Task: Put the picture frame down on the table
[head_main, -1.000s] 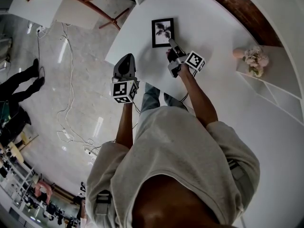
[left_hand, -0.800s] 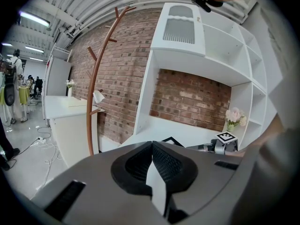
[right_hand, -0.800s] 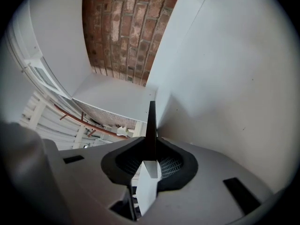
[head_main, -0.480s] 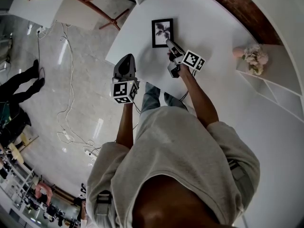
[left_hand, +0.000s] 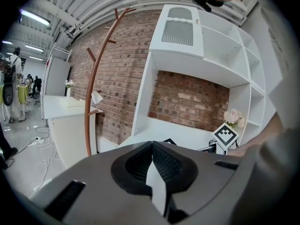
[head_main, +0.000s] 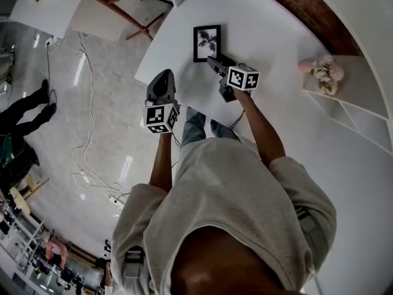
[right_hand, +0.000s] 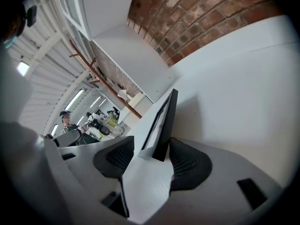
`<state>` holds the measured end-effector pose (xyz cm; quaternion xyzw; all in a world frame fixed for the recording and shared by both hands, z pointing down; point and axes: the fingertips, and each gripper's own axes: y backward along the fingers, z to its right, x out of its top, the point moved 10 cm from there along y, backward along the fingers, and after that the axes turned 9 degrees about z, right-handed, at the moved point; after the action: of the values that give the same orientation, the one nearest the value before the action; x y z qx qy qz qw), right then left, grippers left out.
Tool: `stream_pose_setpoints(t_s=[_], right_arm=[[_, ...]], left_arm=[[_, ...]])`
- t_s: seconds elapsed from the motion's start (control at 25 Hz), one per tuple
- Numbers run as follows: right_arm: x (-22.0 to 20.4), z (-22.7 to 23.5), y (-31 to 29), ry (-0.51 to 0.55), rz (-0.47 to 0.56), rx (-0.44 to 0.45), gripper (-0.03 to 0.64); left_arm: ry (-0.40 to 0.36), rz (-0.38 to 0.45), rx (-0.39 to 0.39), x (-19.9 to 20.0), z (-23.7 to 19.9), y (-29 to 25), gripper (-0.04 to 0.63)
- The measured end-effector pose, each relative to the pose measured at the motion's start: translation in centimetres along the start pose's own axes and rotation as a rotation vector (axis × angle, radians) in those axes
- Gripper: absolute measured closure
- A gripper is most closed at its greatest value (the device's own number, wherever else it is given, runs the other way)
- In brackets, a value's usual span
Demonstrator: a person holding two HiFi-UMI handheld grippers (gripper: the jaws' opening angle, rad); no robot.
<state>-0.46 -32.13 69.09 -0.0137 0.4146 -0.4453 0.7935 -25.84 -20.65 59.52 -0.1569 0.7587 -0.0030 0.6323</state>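
The black picture frame (head_main: 207,43) with a plant print rests on the white table (head_main: 264,23), its face showing in the head view. My right gripper (head_main: 213,61) sits at the frame's near right corner. In the right gripper view the frame's edge (right_hand: 164,118) stands between the jaws, which have just been opening. The left pad (right_hand: 117,156) is well off it; the right pad (right_hand: 185,161) is close beside it. My right gripper (right_hand: 151,146) is open. My left gripper (head_main: 163,75) hovers off the table's near edge, shut with nothing in it (left_hand: 151,145).
A pink flower bunch (head_main: 323,72) sits on the white shelf unit at the right. A wooden coat rack (left_hand: 93,78) stands to the left by the brick wall. Cables (head_main: 92,134) trail over the floor left of the table. People stand at the far left.
The right gripper has rolled, so its marker cube now faces up, and its jaws have spread off the frame. The frame stays on the table. The left gripper has not moved.
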Motion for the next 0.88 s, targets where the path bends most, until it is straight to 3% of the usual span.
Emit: stream_pose_setpoints(t_s=[0.12, 0.56, 0.88], right_arm=[[-0.6, 0.3, -0.3, 0.074, -0.055, 0.023, 0.362], [-0.9, -0.7, -0.8, 0.459, -0.227, -0.05, 0.357], [-1.6, -0.5, -1.5, 0.559, -0.327, -0.107, 0.36]], left_arm=[[-0.003, -0.001, -0.001, -0.1, 0.1, -0.1, 0.58], [-0.002, -0.002, -0.007, -0.1, 0.4, -0.3, 0.58], [0.007, 0.003, -0.001, -0.2, 0.6, -0.3, 0.58]])
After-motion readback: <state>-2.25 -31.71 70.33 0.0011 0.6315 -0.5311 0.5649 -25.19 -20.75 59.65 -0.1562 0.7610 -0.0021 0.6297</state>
